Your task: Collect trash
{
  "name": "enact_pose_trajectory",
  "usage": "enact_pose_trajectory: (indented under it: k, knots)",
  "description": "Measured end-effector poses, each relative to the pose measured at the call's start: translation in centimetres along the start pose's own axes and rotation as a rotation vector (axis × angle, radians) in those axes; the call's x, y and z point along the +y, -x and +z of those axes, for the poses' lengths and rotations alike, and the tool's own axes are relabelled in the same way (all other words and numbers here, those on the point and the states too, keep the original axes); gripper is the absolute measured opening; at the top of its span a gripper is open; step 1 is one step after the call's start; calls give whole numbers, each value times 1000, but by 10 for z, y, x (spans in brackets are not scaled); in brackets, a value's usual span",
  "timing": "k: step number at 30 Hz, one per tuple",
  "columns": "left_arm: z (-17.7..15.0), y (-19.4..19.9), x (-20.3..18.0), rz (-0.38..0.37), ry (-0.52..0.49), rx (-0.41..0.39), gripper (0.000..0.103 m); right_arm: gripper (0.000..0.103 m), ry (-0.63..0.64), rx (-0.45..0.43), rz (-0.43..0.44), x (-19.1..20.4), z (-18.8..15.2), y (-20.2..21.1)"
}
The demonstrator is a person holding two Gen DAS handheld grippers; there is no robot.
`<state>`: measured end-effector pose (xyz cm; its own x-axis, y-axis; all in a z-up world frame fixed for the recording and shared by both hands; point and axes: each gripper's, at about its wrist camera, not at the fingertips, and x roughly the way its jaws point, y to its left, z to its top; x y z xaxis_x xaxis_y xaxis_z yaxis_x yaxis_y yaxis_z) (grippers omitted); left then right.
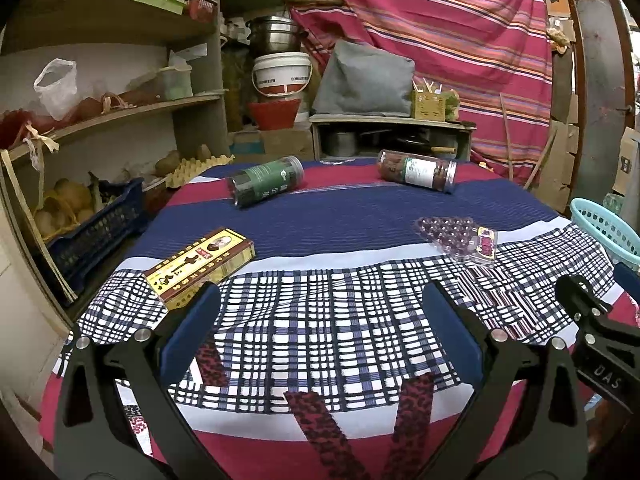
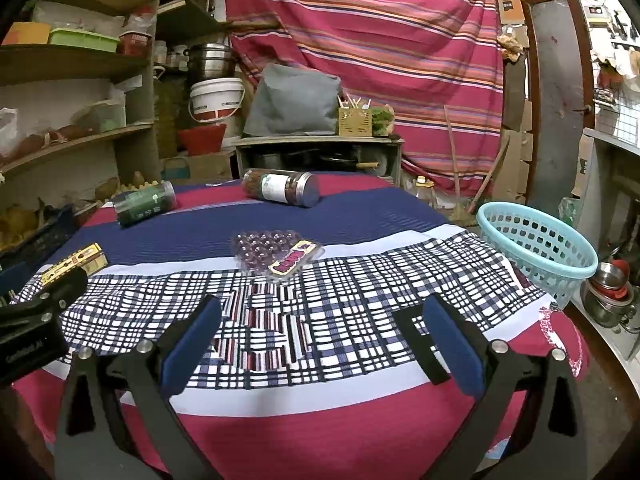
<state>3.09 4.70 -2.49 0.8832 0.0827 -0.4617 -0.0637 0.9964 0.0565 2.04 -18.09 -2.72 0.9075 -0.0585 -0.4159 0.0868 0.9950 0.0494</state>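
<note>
On the cloth-covered table lie a yellow and red box (image 1: 200, 267) (image 2: 76, 263), a green-labelled jar (image 1: 265, 181) (image 2: 145, 203) on its side, a brown-filled jar (image 1: 417, 170) (image 2: 281, 188) on its side, and a clear blister tray of purple balls (image 1: 458, 237) (image 2: 276, 254). A light blue basket (image 2: 536, 245) (image 1: 604, 228) stands at the table's right edge. My left gripper (image 1: 320, 312) hangs open over the checked cloth, just right of the box. My right gripper (image 2: 322, 320) is open too, nearer than the blister tray. Neither holds anything.
Shelves (image 1: 112, 120) with bags, produce and a blue crate (image 1: 96, 228) stand left of the table. Behind it are a low cabinet (image 2: 320, 152), a white bucket (image 2: 216, 100) and a striped curtain (image 2: 360, 40). Metal bowls (image 2: 610, 292) sit low on the right.
</note>
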Motion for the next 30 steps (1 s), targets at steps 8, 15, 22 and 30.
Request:
enact_pose_trajectory:
  k: [8, 15, 22, 30]
  knots:
    - [1, 0, 3, -4, 10, 1, 98, 98, 18, -10, 4, 3, 0, 2]
    - [1, 0, 5, -6, 17, 1, 97, 98, 21, -16, 8, 3, 1, 2]
    - [1, 1, 6, -5, 20, 0, 98, 98, 25, -20, 14, 5, 1, 3]
    - [1, 1, 6, -6, 19, 0, 97, 98, 25, -20, 17, 6, 1, 3]
